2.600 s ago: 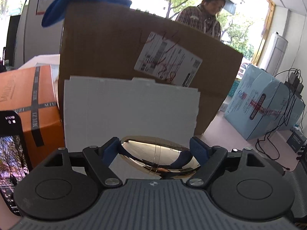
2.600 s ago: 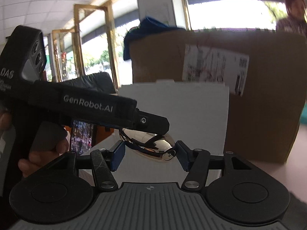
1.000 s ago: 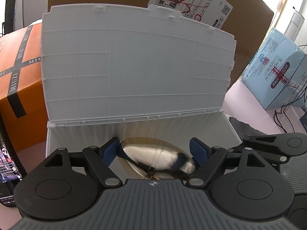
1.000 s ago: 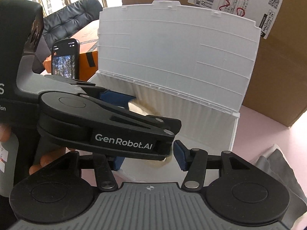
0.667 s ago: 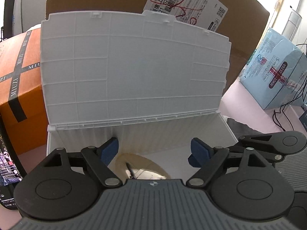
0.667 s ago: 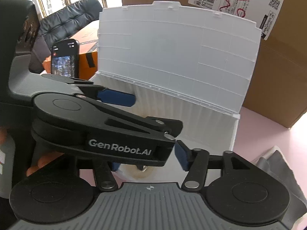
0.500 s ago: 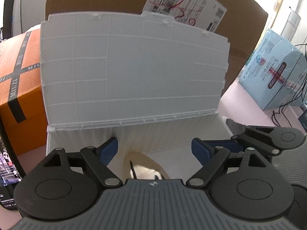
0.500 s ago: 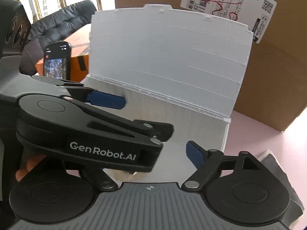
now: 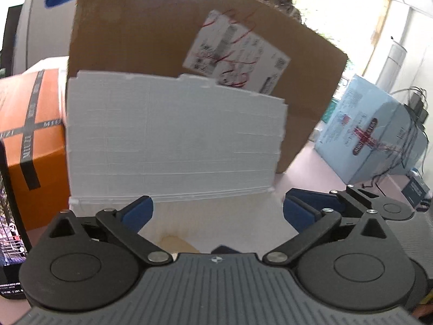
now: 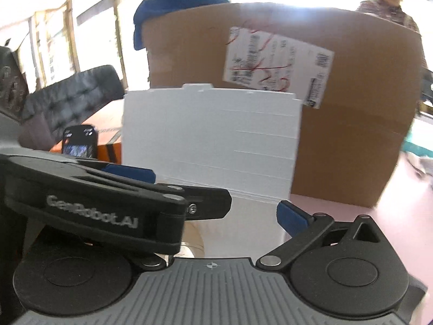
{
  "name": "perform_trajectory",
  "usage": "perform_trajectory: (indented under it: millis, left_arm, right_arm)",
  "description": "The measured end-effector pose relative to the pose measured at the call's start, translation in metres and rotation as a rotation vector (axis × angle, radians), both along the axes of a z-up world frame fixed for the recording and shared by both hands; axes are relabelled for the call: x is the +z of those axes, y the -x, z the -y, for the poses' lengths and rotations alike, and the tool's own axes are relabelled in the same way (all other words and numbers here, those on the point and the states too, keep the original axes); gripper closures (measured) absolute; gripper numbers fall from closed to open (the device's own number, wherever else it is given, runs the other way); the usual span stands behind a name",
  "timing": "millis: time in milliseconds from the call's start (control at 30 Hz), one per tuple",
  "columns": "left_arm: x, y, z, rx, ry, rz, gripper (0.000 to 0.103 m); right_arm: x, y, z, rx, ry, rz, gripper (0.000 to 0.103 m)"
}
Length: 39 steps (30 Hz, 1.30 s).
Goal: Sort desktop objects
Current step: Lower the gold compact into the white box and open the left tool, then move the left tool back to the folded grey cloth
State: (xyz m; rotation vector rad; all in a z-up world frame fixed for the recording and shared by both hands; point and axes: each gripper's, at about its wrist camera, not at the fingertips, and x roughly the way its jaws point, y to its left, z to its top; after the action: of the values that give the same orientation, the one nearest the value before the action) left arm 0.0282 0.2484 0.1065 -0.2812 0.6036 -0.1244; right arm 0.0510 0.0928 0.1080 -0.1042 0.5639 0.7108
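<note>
A white plastic box (image 9: 216, 222) stands in front of me with its lid (image 9: 173, 140) raised upright. Inside it lie the gold-mirrored sunglasses (image 9: 176, 242), showing only as a tan patch just above the gripper body. My left gripper (image 9: 217, 212) hovers open over the box with nothing between its blue pads. My right gripper (image 10: 227, 222) is also open and empty; its left finger is hidden behind the left gripper (image 10: 178, 187), which crosses that view. The right gripper's finger (image 9: 311, 205) reaches in beside the box's right end.
A large brown cardboard box (image 9: 162, 40) stands right behind the lid, with a blue cloth (image 10: 173, 0) on top and a person behind it. An orange box (image 9: 32, 135) and a phone (image 9: 10, 216) are on the left. A light blue package (image 9: 373, 135) and cables sit on the pink table (image 9: 305, 162) to the right.
Both grippers held the sunglasses, lowered them into the white box and opened. The glasses stay in the box, and both grippers have since lifted and tilted upward.
</note>
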Motion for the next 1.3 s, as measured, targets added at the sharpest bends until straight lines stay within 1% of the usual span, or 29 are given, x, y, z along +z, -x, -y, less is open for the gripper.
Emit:
perform_trajectory:
  millis: [100,200,267,433,600,733,933,1067,1300]
  left_arm:
    - [0.004,0.005,0.011,-0.032,-0.013,0.009,0.000]
    - [0.008,0.011,0.020,-0.033,-0.036,0.035,0.000]
    - [0.009,0.014,0.024,-0.034,-0.037,0.043,0.000]
    - [0.010,0.019,0.034,-0.048,-0.038,0.047,0.000]
    - [0.012,0.027,0.052,-0.090,-0.083,0.074,0.000]
    - [0.012,0.036,0.067,-0.128,-0.087,0.084,0.000]
    - [0.010,0.052,0.096,-0.184,-0.142,0.108,0.000]
    - [0.005,0.060,0.111,-0.214,-0.137,0.105,0.000]
    - [-0.004,0.067,0.131,-0.233,-0.161,0.104,0.000]
  right_arm:
    - [0.000,0.007,0.003,0.020,-0.008,0.012,0.000]
    - [0.002,0.013,0.009,0.021,-0.005,0.037,0.000]
    - [0.003,0.015,0.011,0.017,-0.005,0.049,0.000]
    - [0.003,0.028,0.025,-0.005,-0.005,0.075,0.000]
    - [0.000,0.047,0.042,-0.027,0.028,0.098,0.000]
    - [0.000,0.060,0.061,-0.049,0.020,0.097,0.000]
    - [-0.007,0.079,0.088,-0.114,0.020,0.105,0.000]
    - [-0.011,0.091,0.108,-0.161,0.012,0.092,0.000]
    - [-0.011,0.110,0.151,-0.272,0.022,0.094,0.000]
